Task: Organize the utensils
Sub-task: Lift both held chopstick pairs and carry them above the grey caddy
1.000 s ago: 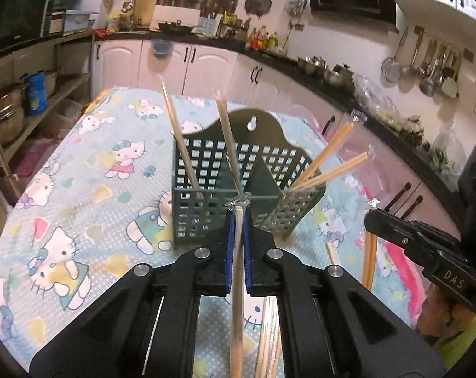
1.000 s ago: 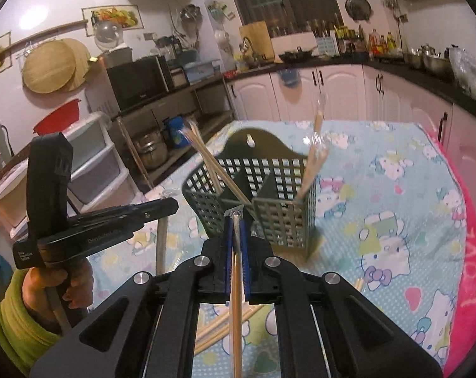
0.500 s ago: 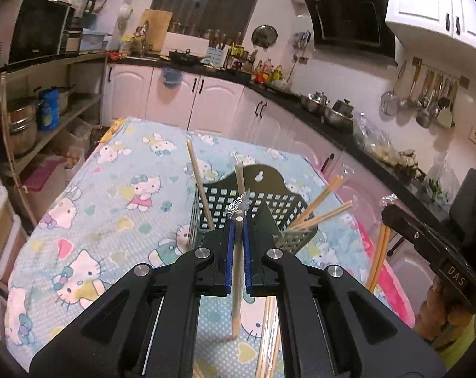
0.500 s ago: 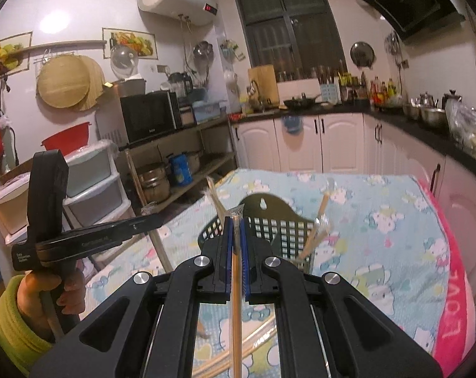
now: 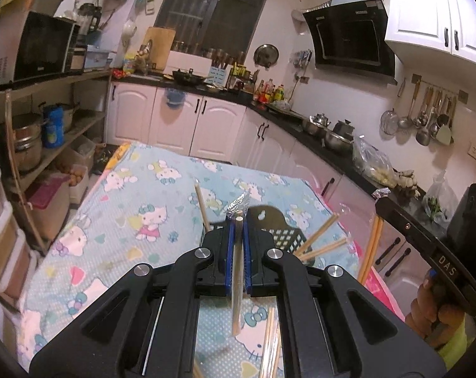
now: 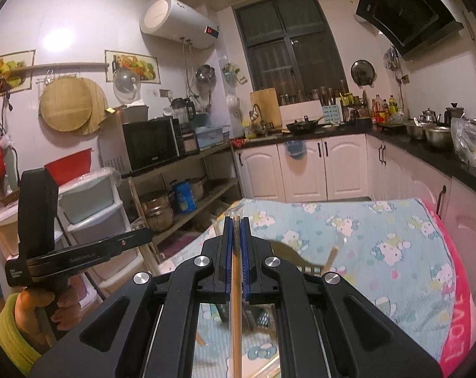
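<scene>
Left gripper [image 5: 238, 230]: blue ribbed pads pinching wrapped chopsticks [image 5: 237, 271], frame centre.
Right gripper [image 6: 237, 230]: pinching wooden chopsticks [image 6: 236, 308].
Holder [image 5: 283, 236]: dark perforated plastic, just beyond left gripper.
Cloth [image 6: 395, 239]: cartoon-cat print; pink edge reads "LOVE".

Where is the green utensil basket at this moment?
In the left wrist view the green utensil basket stands on the cartoon-cat tablecloth, just beyond the left gripper and mostly hidden by it, with chopsticks sticking out on its right.
</scene>
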